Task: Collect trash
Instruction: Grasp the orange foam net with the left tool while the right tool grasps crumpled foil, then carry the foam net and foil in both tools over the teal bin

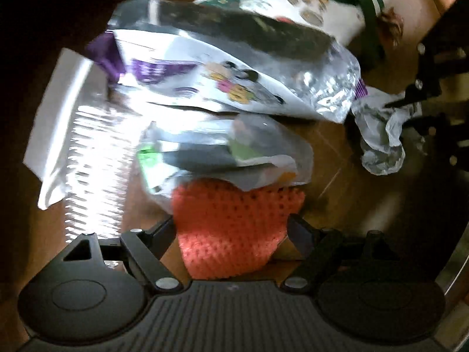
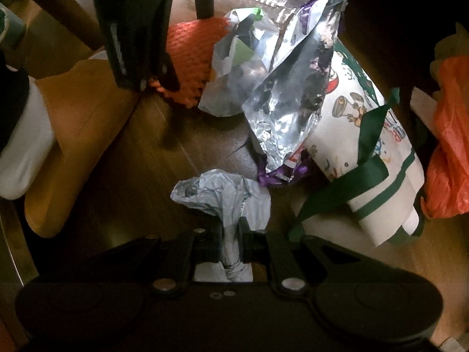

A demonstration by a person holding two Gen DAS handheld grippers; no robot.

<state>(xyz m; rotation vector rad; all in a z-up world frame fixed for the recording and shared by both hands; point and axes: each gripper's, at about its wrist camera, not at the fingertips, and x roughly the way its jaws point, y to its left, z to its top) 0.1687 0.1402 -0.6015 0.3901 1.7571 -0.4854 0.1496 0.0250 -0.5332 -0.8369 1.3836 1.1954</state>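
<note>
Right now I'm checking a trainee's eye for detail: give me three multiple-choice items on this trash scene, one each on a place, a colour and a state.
1. Where does the orange knitted piece lie?
A. between the left gripper's spread fingers
B. on top of the white printed bag
C. inside the right gripper

2. What colour trims the torn foil wrapper?
A. red
B. purple
C. yellow

3. What state are the right gripper's fingers in?
A. wide open, nothing in them
B. shut on the crumpled pale paper
C. shut on a green ribbon

Key: 1 A, in the left wrist view it sits between the open fingers; 2 B, purple shows along its edges; 3 B, the paper is pinched between the fingers.
</note>
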